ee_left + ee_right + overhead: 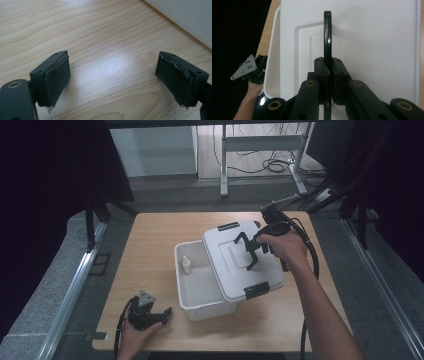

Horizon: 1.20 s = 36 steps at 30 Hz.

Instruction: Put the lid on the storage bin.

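Right gripper (pixel 251 251): jaws clamped together on the black handle (pixel 327 37) of the white lid (pixel 235 270)
Lid: tilted over the white box (pixel 200 292), covering its 3 o'clock part
Box: mid-table (pixel 155 227), open toward 9 o'clock, small white bottle (pixel 186 265) inside
Left gripper (pixel 165 312): at 7 o'clock from the box, jaws apart over bare wood, holding nothing

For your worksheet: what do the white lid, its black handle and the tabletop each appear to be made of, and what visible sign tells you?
White lid: probably moulded plastic, smooth and matte, with stepped raised panels. Black handle, clamped in the right gripper: likely glossy plastic, with a bright sheen along its edge. Tabletop: light wood or wood-look laminate, shown by its grain lines; which one is unclear.
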Motion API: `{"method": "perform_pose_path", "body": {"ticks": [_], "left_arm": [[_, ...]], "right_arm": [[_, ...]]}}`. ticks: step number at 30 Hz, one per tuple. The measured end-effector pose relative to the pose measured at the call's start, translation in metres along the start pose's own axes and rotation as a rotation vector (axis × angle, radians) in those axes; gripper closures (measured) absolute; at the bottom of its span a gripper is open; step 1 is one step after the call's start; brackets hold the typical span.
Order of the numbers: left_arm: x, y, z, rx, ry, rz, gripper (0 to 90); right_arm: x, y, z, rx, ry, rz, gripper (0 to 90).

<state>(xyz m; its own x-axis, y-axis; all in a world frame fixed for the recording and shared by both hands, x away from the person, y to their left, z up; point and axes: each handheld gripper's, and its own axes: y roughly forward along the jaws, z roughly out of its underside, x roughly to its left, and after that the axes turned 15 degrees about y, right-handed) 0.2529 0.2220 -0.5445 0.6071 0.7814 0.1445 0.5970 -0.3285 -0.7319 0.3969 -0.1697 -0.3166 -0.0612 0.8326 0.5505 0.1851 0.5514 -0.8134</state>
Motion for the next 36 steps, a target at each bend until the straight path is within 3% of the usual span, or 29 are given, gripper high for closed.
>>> {"method": "perform_pose_path", "body": {"ticks": [21,36], "left_arm": [[0.000,0.000,0.000,0.000,0.000,0.000,12.5],[0.000,0.000,0.000,-0.002,-0.002,-0.002,12.5]], "right_arm": [[0.022,0.033,0.005,0.060,-0.035,-0.025,84.5],[0.030,0.039,0.007,0.080,-0.025,-0.074,84.3]]}}
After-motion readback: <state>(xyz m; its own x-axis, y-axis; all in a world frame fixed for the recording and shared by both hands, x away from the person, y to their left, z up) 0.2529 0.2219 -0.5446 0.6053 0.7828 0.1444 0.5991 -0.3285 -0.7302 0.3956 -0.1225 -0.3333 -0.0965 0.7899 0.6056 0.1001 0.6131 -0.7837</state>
